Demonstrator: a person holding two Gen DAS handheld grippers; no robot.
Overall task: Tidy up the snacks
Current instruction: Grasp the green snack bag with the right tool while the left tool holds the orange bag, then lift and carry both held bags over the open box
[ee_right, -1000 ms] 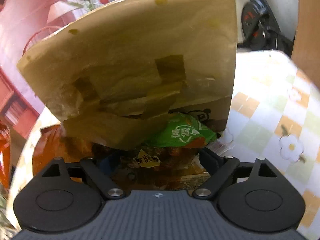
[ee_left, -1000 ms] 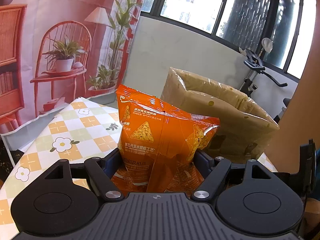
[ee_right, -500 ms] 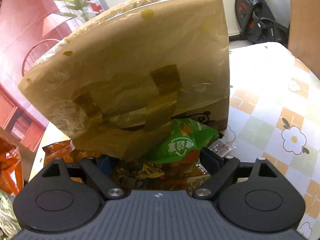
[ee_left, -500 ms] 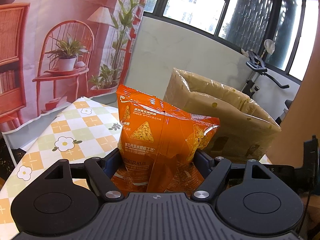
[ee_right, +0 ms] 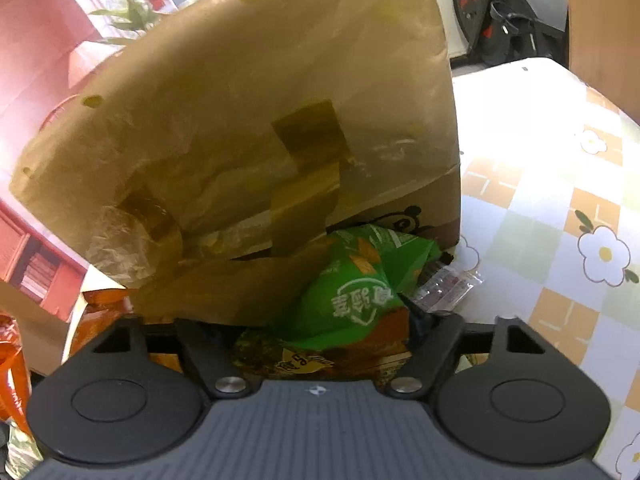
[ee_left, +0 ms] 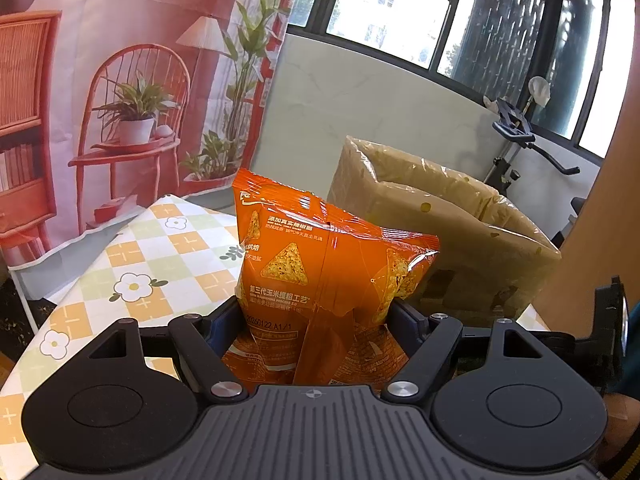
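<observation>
The orange tortilla-chip bag [ee_left: 320,280] stands upright in the lower centre of the left wrist view, pinched between the two fingers of the left tool [ee_left: 316,316], which press into its sides and crease the foil. Behind it, to the right of centre, sits a cardboard box [ee_left: 460,240] lined with clear plastic film, its top open and its flaps raised. Both are above a desk [ee_left: 160,264] covered in a checked cloth with white flowers, seen at the left of the frame. Further back hang a printed backdrop [ee_left: 120,80] of a red chair and potted plants, at upper left, and an exercise bike [ee_left: 520,132] stands by the window at right. In the right wrist view the same box [ee_right: 260,120] fills the upper centre, very near the camera, its taped flap hanging down over a green snack bag [ee_right: 360,288] that lies in the lower centre, with a darker packet [ee_right: 320,356] just under it. The right tool [ee_right: 320,320] has its fingers either side of these packets, but the tips are hidden by box and bags, so I cannot tell whether it grips anything. A small clear wrapper [ee_right: 448,284] lies on the cloth just right of the green bag.
</observation>
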